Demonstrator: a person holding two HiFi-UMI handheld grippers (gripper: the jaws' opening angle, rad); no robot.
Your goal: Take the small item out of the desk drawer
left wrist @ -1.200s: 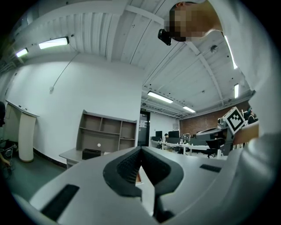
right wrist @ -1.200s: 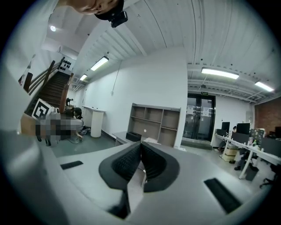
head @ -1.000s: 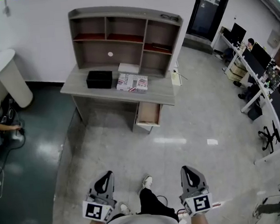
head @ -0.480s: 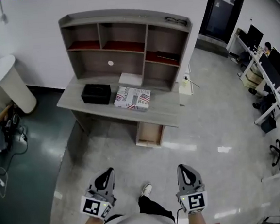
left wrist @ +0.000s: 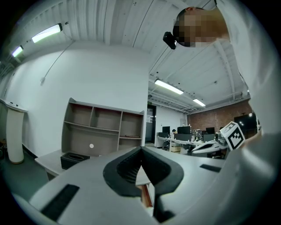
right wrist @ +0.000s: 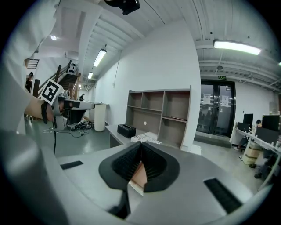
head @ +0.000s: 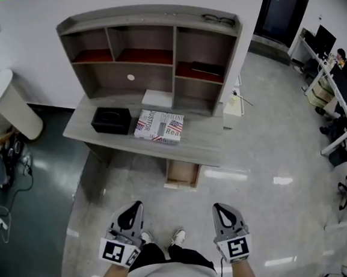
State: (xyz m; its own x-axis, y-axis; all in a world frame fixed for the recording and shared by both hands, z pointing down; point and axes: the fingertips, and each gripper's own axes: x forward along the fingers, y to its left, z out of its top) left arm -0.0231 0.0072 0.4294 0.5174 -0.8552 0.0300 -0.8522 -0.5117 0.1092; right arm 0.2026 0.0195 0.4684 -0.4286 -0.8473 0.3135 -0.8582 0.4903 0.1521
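Observation:
The grey desk (head: 205, 147) with a shelf hutch (head: 154, 52) stands ahead by the white wall. Its wooden drawer (head: 183, 175) is pulled open under the desk top; I cannot see any small item in it from here. Both grippers hang low in front of the person's body, well short of the desk. My left gripper (head: 130, 213) is shut with nothing in it, and its jaws meet in the left gripper view (left wrist: 141, 150). My right gripper (head: 223, 209) is shut and empty too, jaws together in the right gripper view (right wrist: 141, 146).
A black box (head: 110, 120), a patterned box (head: 158, 125) and a white flat thing (head: 157, 98) lie on the desk. A white pedestal (head: 7, 101) and cables (head: 3, 198) are left. Office desks (head: 338, 90) line the right; grey floor lies between.
The person has walked toward the desk, which now looks larger and nearer. Both grippers stay shut, held low in the same places.

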